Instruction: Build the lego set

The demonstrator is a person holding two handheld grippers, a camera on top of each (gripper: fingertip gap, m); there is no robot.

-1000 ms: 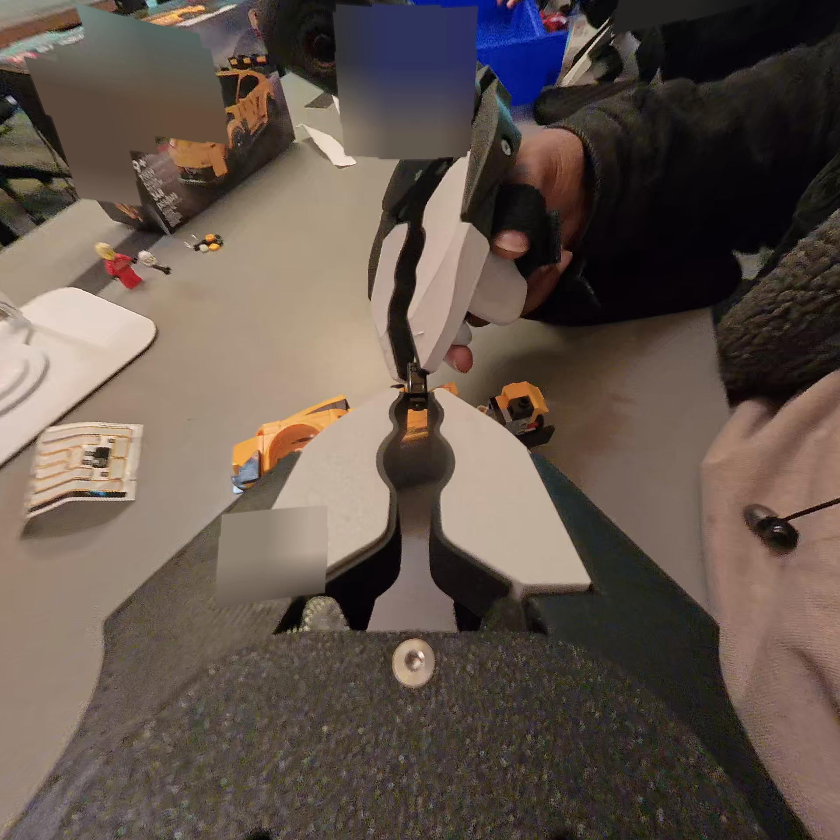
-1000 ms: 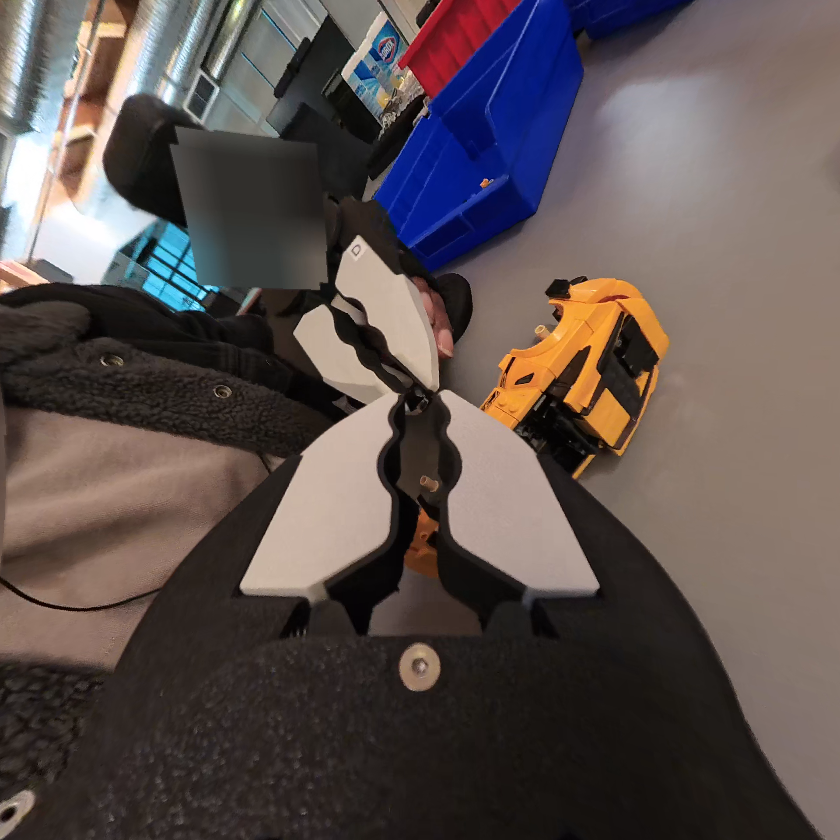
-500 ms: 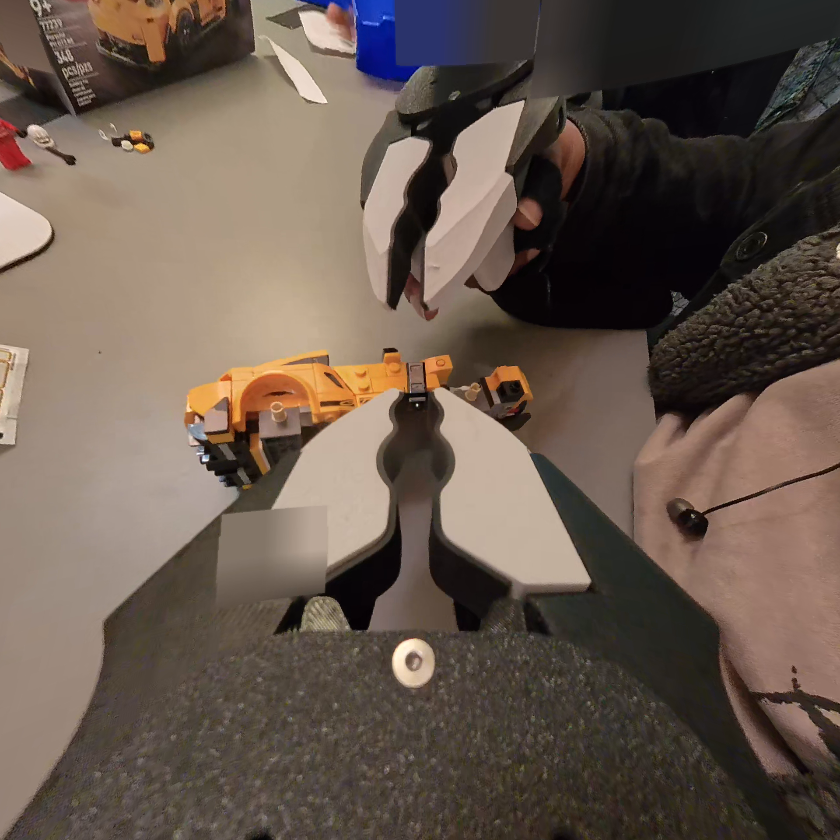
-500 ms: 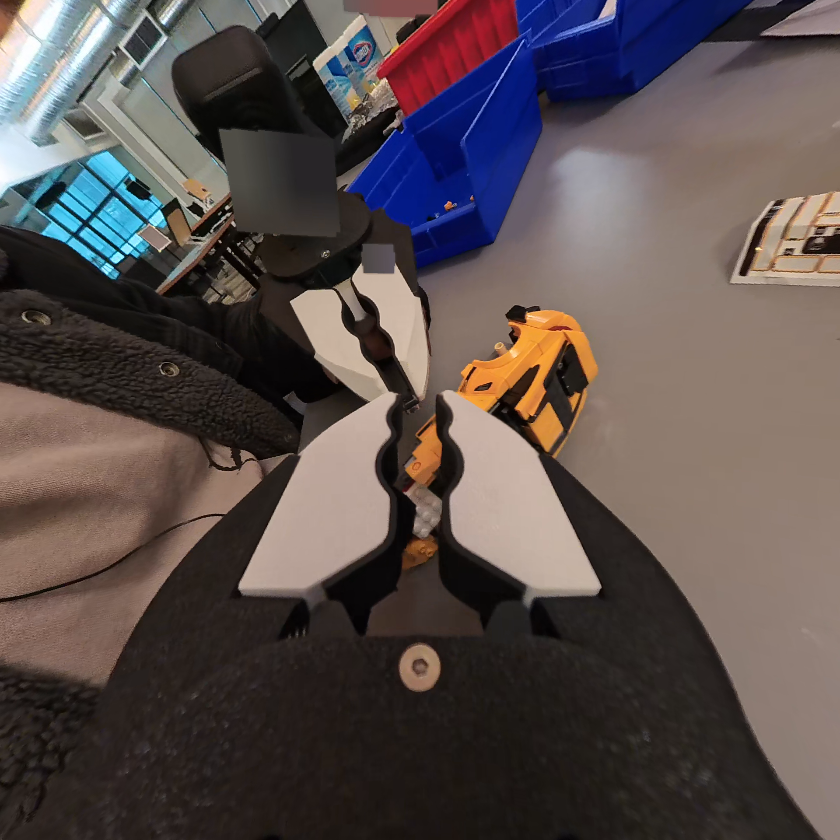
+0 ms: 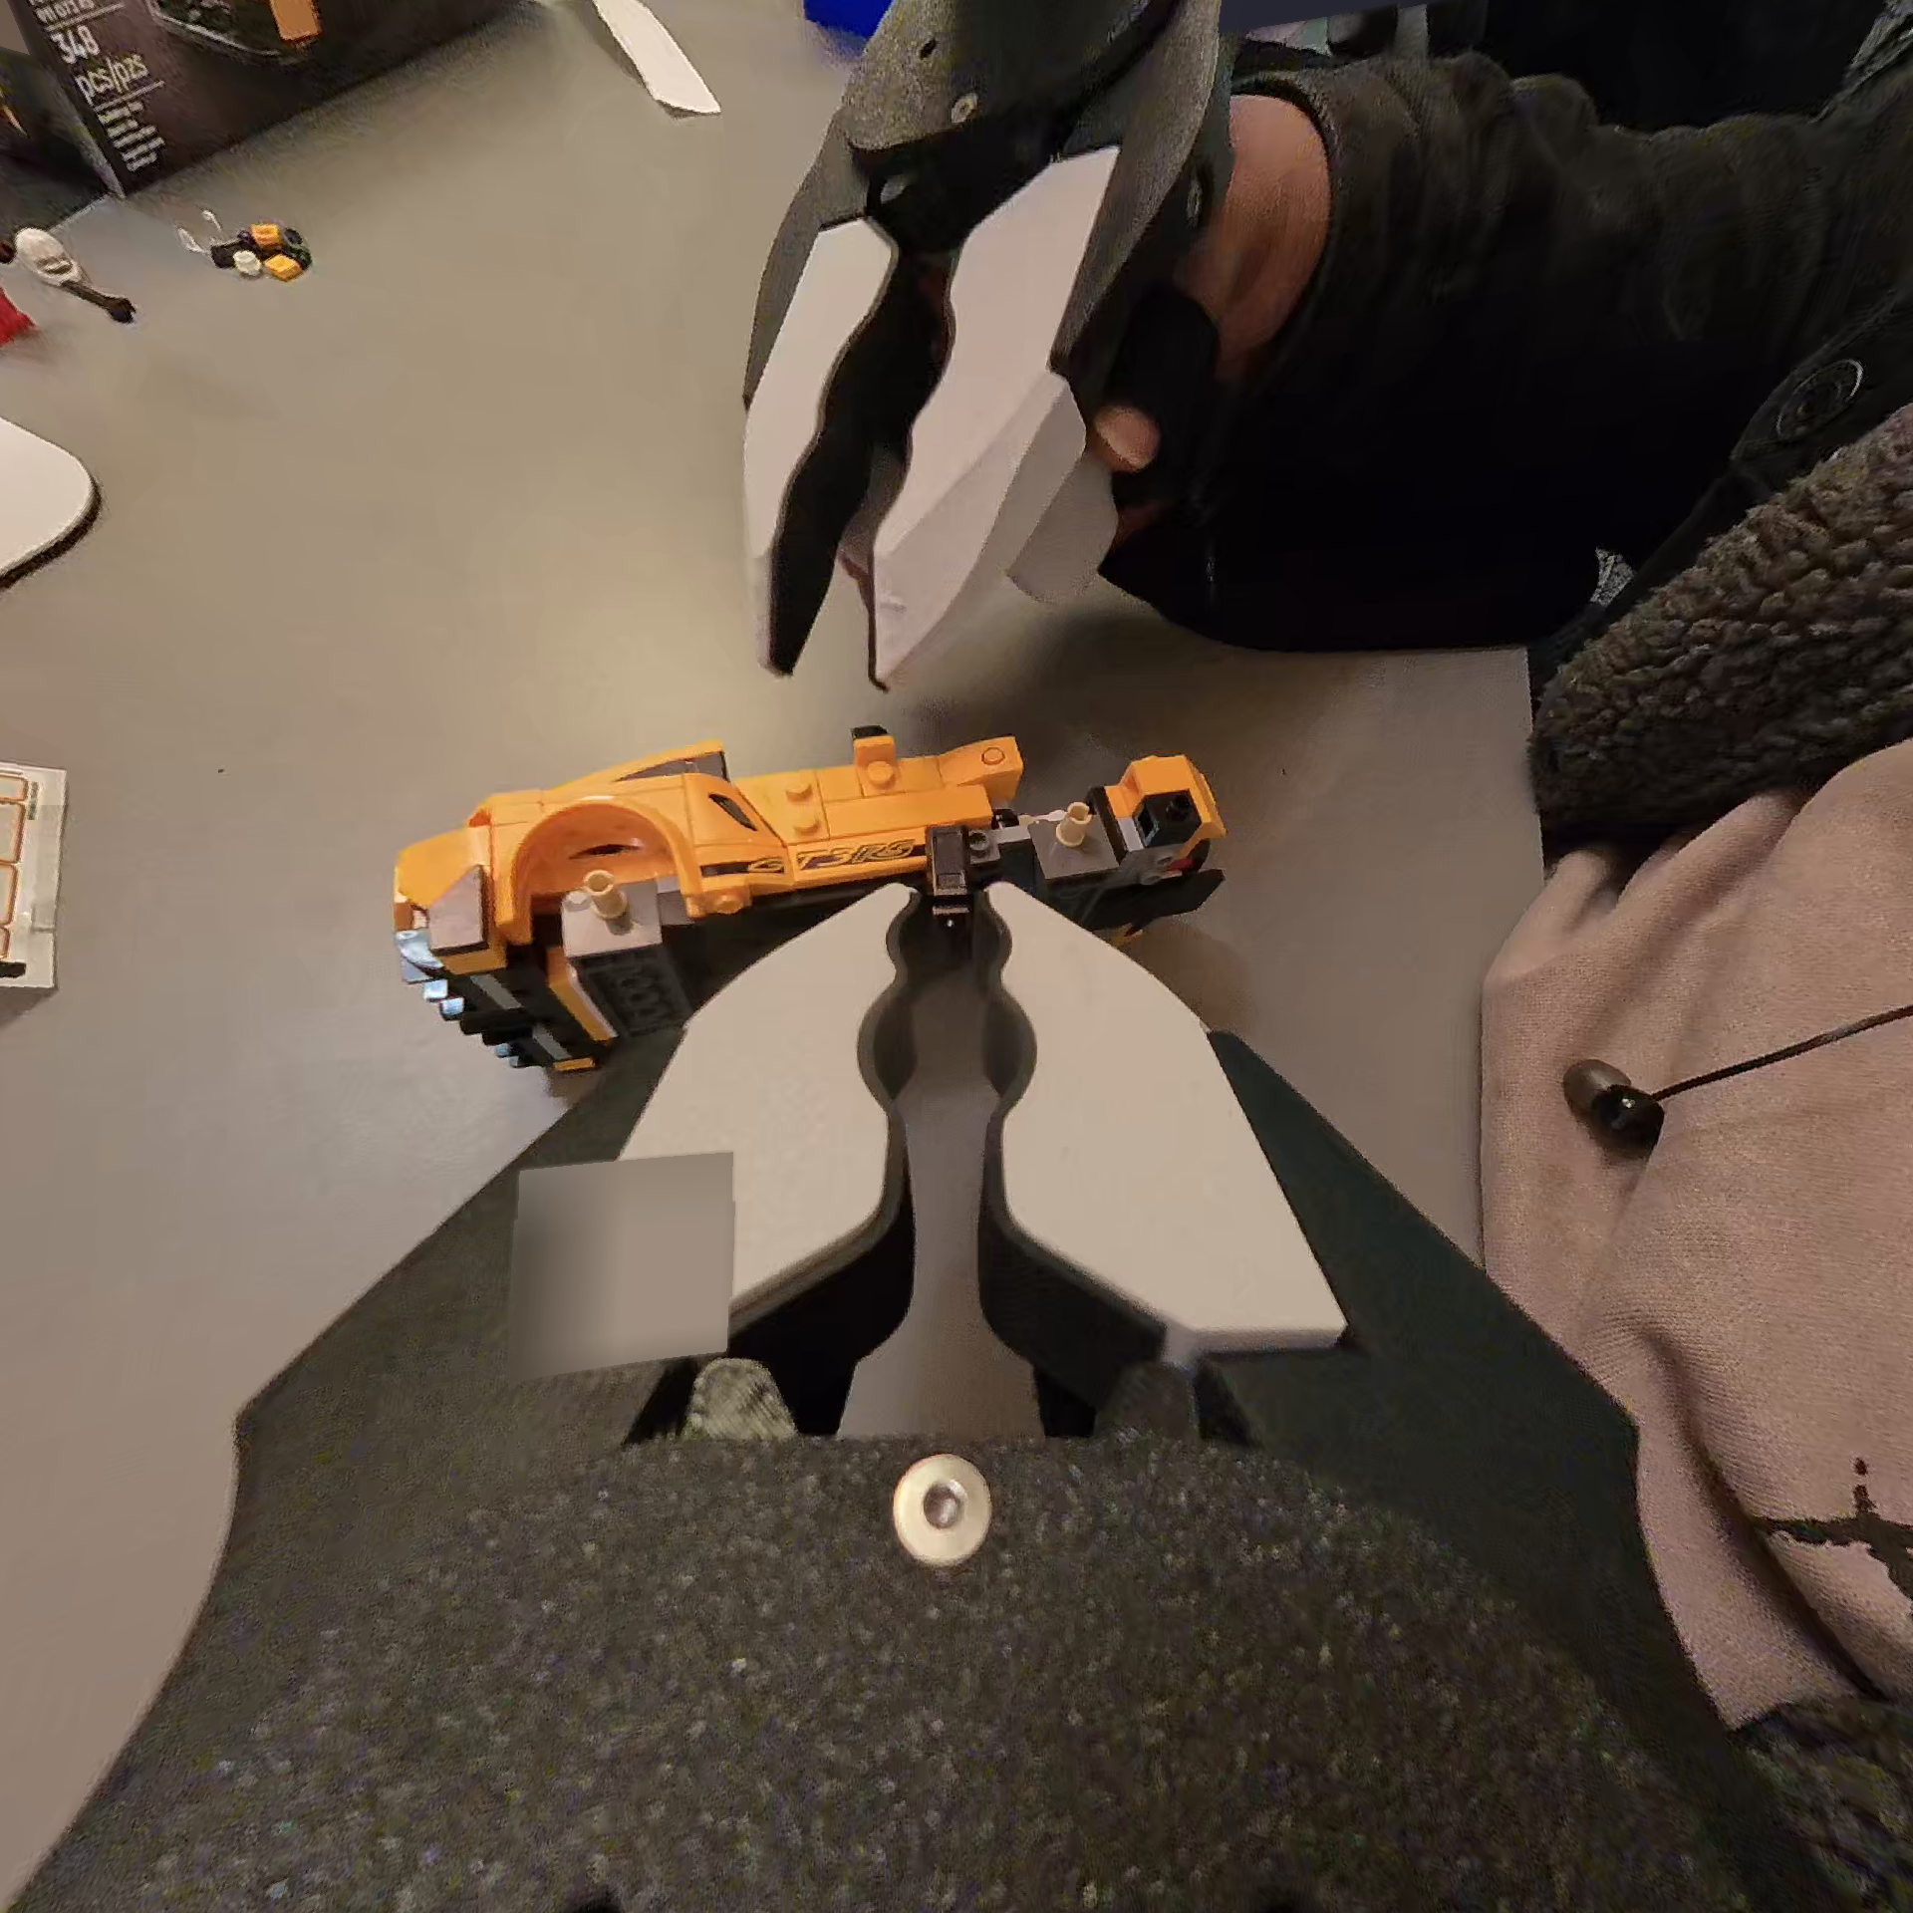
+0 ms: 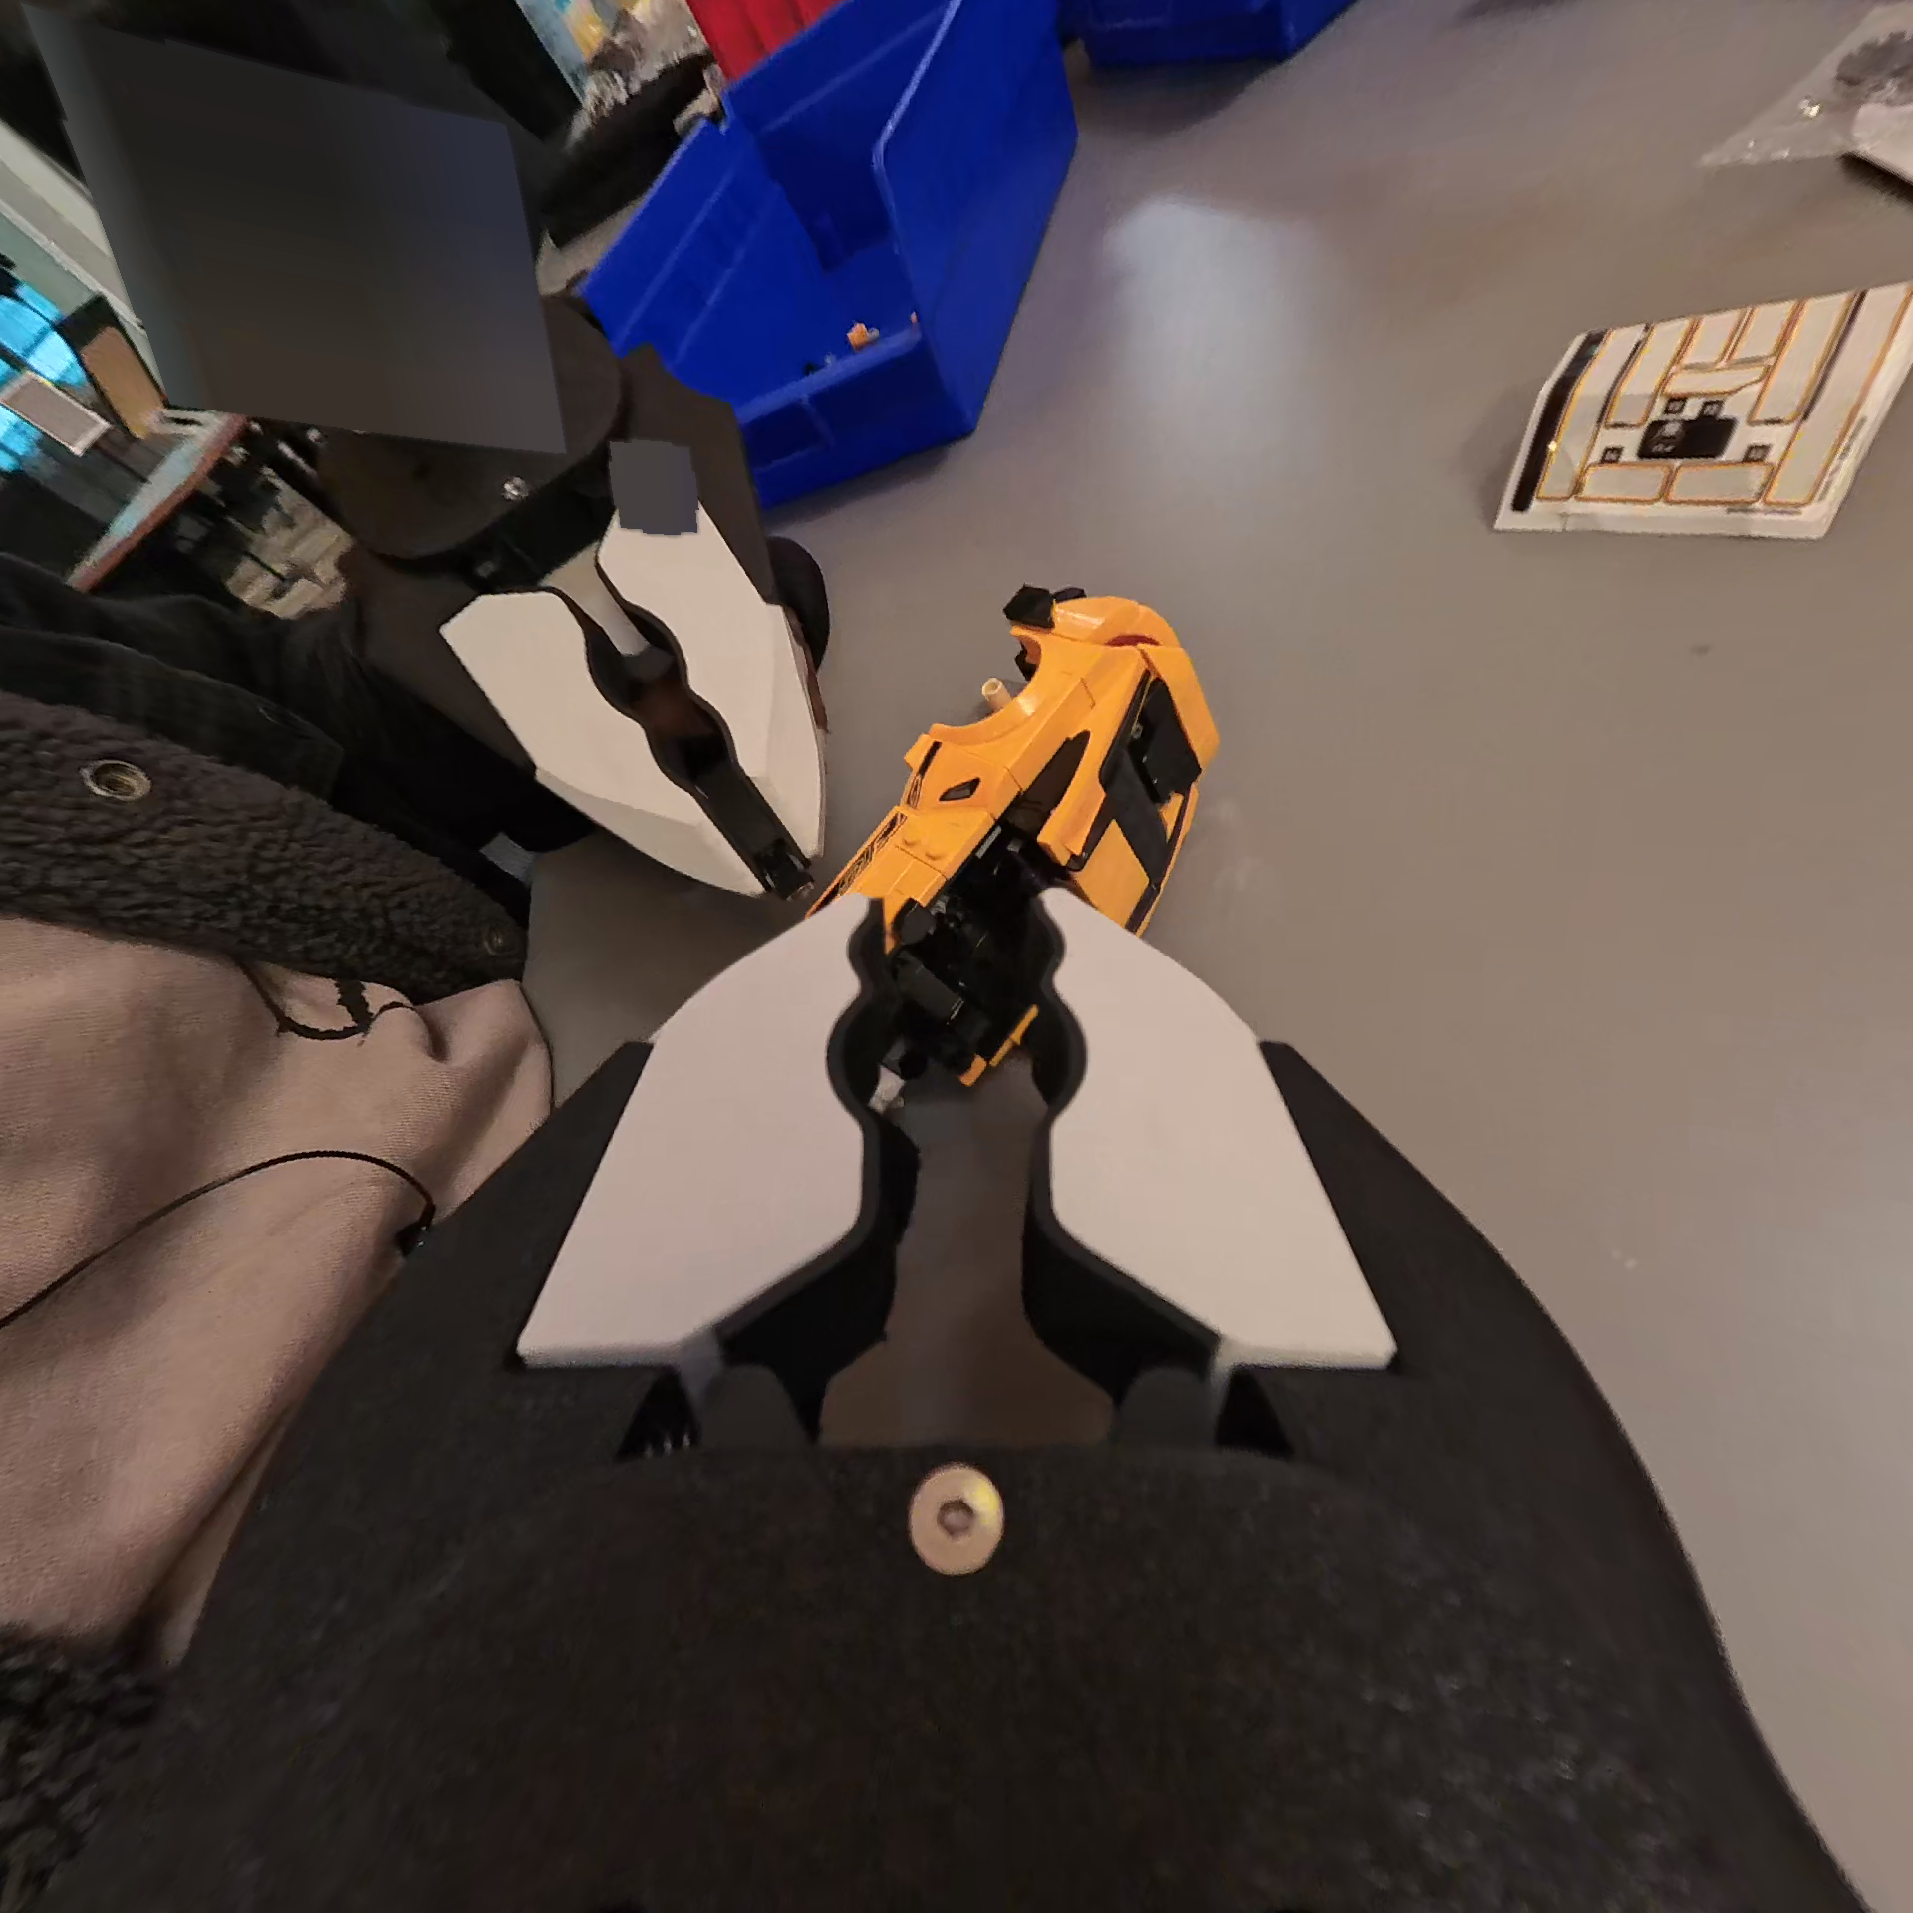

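The orange Lego car [image 5: 787, 828] lies on its side on the grey table [image 5: 518, 466]; it also shows in the right wrist view [image 6: 1066, 745]. My left gripper [image 5: 950, 899] is shut on a small black Lego piece [image 5: 947, 864] and holds it right at the car's side, near the rear. In the right wrist view the left gripper [image 6: 787, 880] is beside the car. My right gripper [image 6: 958, 916] is open and empty, and the car's dark rear shows between its fingers. In the left wrist view the right gripper [image 5: 823, 663] hovers just above the car.
Blue bins [image 6: 859, 259] stand behind the car. A sticker sheet [image 6: 1698, 414] lies to the right, a plastic bag [image 6: 1822, 114] beyond it. The Lego box [image 5: 155, 83], small loose pieces [image 5: 259, 252] and a white pad [image 5: 31, 497] are at the left. A person's jacket [image 5: 1708, 673] borders the table. Left tips to right tips: about 5 cm.
A second ago both grippers' tips met at the small black piece. The right gripper has since let go, opened and pulled back. The left gripper has brought the piece down to the car.
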